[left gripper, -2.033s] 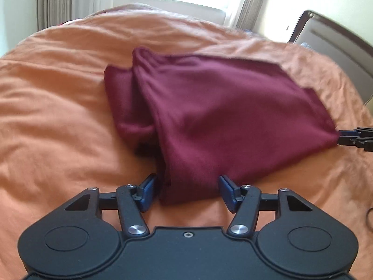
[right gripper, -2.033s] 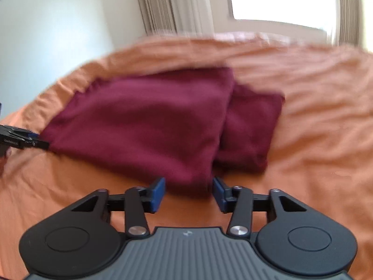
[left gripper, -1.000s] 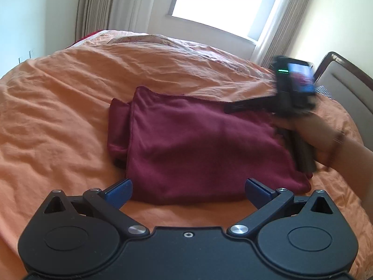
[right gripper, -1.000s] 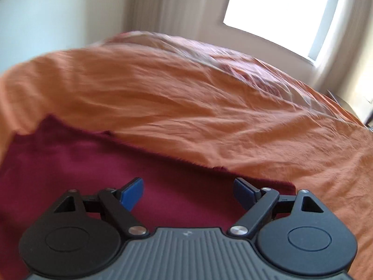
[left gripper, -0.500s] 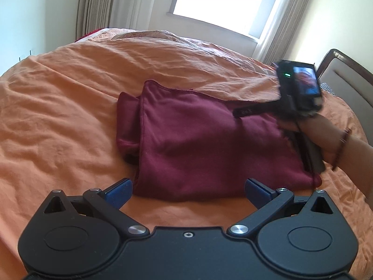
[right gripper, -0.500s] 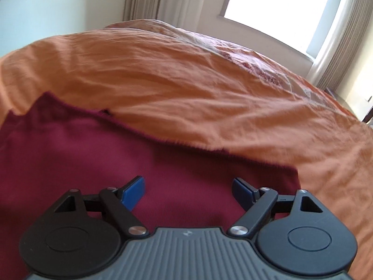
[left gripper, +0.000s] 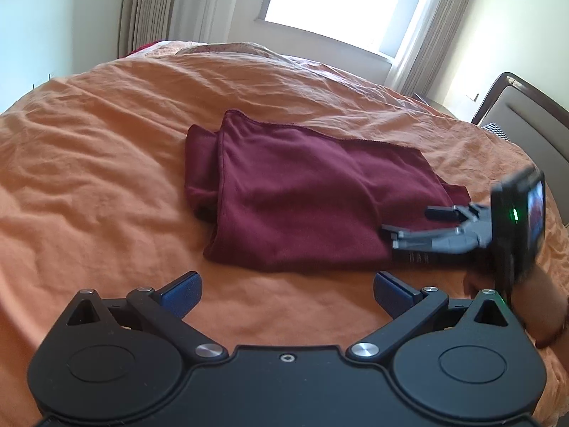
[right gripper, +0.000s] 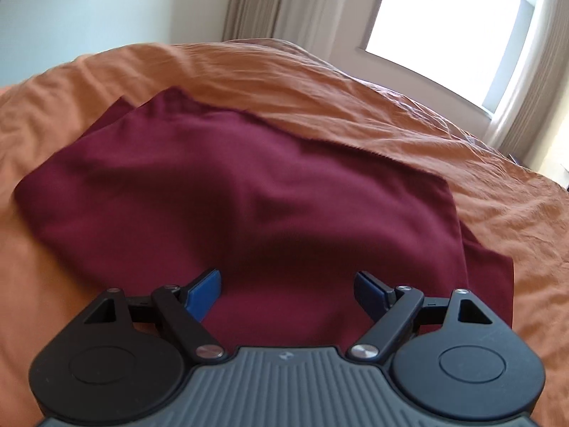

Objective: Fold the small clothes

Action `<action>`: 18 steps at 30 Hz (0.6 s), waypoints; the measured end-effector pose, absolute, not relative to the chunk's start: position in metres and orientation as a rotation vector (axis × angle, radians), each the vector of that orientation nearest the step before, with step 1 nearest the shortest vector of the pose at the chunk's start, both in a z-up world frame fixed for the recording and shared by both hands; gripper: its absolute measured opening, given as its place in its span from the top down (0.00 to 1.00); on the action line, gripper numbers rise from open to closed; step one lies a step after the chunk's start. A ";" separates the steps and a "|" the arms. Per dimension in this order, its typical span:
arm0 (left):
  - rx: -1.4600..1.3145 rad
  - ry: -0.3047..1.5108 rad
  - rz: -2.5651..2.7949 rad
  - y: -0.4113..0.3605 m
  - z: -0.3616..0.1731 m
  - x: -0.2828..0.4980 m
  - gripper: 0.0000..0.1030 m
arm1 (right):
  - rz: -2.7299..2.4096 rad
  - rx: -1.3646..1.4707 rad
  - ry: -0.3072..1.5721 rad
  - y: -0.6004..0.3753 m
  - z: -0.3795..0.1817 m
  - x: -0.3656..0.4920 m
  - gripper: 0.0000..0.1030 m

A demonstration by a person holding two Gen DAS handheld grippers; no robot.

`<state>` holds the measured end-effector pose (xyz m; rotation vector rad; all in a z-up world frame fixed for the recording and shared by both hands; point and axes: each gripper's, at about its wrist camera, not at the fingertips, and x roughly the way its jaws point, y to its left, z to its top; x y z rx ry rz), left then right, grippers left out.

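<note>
A dark red garment (left gripper: 306, 192) lies folded on the orange bedspread (left gripper: 99, 178), with a narrower folded layer sticking out on its left. My left gripper (left gripper: 284, 290) hangs open over bare bedspread just short of the garment's near edge. In the left wrist view my right gripper (left gripper: 405, 226) shows at the garment's right end, a hand behind it. The right wrist view has the right gripper (right gripper: 287, 290) open low over the garment (right gripper: 249, 192), with cloth under and between its blue fingers (right gripper: 204, 291).
A window (left gripper: 338, 3) with curtains stands behind the bed. A dark headboard (left gripper: 526, 117) rises at the right in the left wrist view. The bedspread (right gripper: 462, 149) stretches wrinkled around the garment on every side.
Both grippers let go of the garment and opened wide. The left one drew back from the near edge. The right one swung over the garment and now sits low at its right end.
</note>
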<state>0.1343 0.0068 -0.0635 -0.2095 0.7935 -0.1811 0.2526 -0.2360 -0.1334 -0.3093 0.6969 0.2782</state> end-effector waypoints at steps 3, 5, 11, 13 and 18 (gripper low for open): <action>-0.214 0.789 -0.177 0.008 -0.063 0.127 0.00 | 0.290 -0.272 0.713 -0.240 -0.136 0.235 0.16; -0.225 0.774 -0.178 0.009 -0.063 0.123 0.00 | 0.292 -0.291 0.704 -0.241 -0.138 0.225 0.16; -0.467 0.598 -0.112 0.040 -0.084 0.097 0.00 | 0.317 -0.316 0.626 -0.243 -0.131 0.201 0.16; -0.539 0.593 -0.088 0.046 -0.096 0.099 0.01 | 0.329 -0.303 0.607 -0.245 -0.127 0.196 0.16; -0.605 0.538 -0.013 0.049 -0.117 0.125 0.01 | 0.358 -0.290 0.580 -0.248 -0.120 0.186 0.16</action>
